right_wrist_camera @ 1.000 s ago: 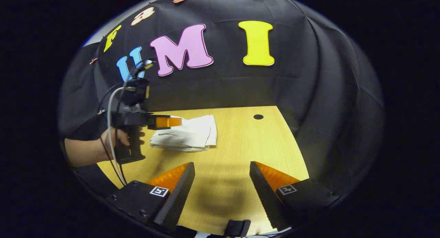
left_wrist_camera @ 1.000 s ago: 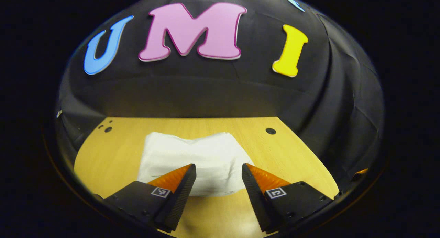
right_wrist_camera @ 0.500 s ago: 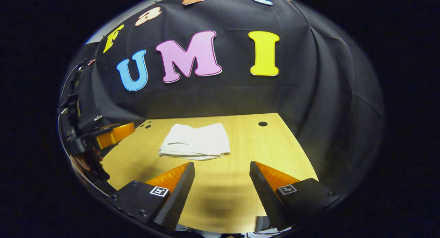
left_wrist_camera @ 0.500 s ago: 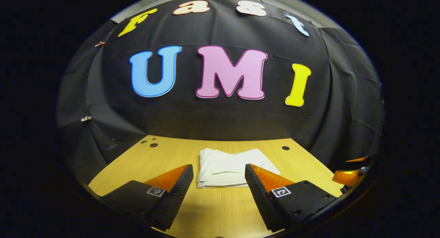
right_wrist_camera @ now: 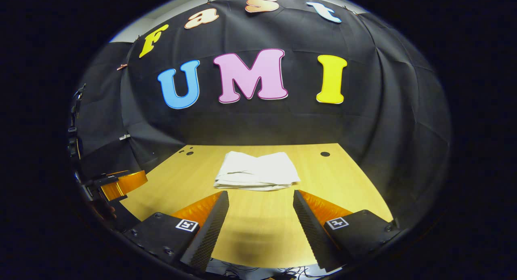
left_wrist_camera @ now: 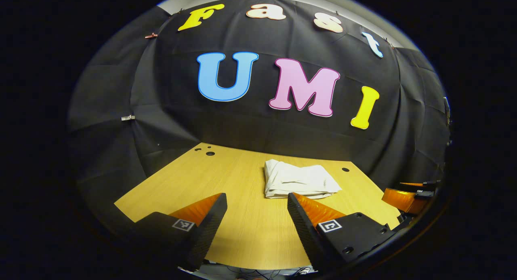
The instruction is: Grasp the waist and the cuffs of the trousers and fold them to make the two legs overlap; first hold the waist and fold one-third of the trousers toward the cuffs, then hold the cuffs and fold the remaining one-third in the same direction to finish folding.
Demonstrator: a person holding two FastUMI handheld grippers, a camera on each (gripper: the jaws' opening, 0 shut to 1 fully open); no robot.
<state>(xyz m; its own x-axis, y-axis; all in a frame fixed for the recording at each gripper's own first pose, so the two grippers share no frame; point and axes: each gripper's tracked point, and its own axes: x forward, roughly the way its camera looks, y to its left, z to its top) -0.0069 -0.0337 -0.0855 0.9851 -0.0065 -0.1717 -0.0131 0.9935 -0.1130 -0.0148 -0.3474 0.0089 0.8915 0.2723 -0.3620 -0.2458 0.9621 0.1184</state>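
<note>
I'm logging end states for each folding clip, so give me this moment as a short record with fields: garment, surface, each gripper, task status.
garment: white trousers, folded into a compact stacked bundle, lying flat
surface: wooden table, with the bundle toward its far side
left gripper: open, holding nothing, apart from the trousers
right gripper: open, holding nothing, apart from the trousers
contact: neither gripper touches the cloth
task status: folding looks complete; bundle released on the table

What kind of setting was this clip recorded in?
Most likely a staged recording booth, not a home: black cloth wall behind a bare wooden table, white folded trousers lying on it, and both handheld grippers, left and right, open.
</note>
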